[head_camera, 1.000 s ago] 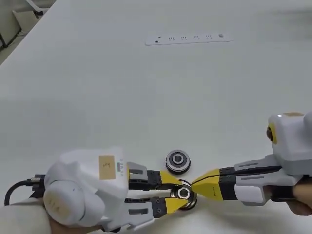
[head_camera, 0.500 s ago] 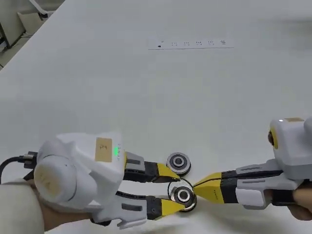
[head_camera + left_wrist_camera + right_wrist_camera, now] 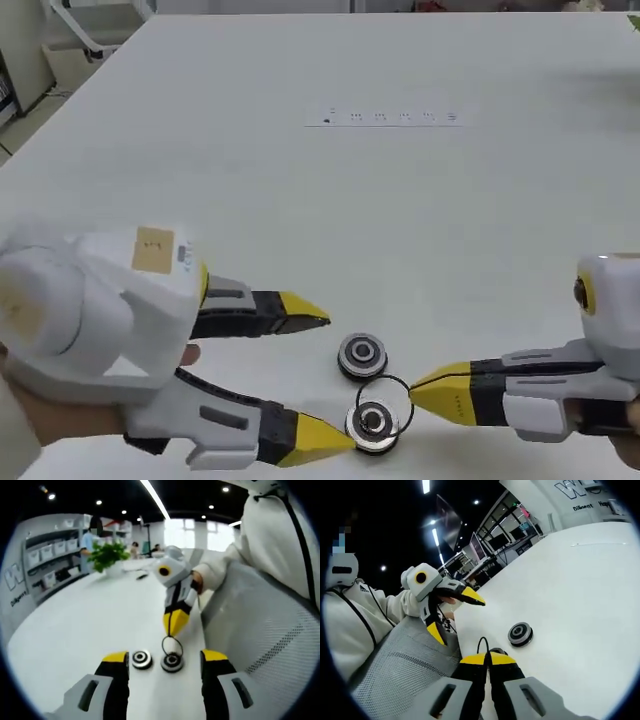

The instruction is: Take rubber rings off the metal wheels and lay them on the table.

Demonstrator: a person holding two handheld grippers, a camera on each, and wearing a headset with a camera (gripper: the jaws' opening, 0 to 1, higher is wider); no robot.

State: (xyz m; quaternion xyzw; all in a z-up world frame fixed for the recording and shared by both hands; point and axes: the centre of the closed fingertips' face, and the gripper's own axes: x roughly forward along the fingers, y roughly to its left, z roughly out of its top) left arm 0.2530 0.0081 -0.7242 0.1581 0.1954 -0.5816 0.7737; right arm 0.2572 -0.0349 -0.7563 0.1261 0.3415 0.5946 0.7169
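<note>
Nearest to the person, a small round metal wheel (image 3: pixel 372 422) with a bright hub is seen lying flat on the white bench (image 3: pixel 250 190). A thin black rubber ring (image 3: pixel 385 377) is partly lifted from this wheel. One side of it is pinched between the jaws of the right hand-held gripper (image 3: pixel 415 392), which are pressed together on it. In the left gripper view the other side of the loop hangs down to the wheel, and it cannot be told whether it is caught on the rim or only resting against it. The left hand-held gripper (image 3: pixel 318 378) is held with its jaws spread wide and nothing is gripped by it; both wheels lie just ahead of the gap between its jaws. Just behind the first wheel a second metal wheel (image 3: pixel 362 355) of the same kind is lying, apart from both hand-held grippers. A dark band is seen around its edge, so its ring is judged to be in place on it. Far across the bench a flat white power strip (image 3: pixel 390 116) is placed.

The task is judged to be in its early part. The first ring is about half removed and is not yet laid on the bench. After that, the ring of the second wheel is left to be taken off and laid down too.
</note>
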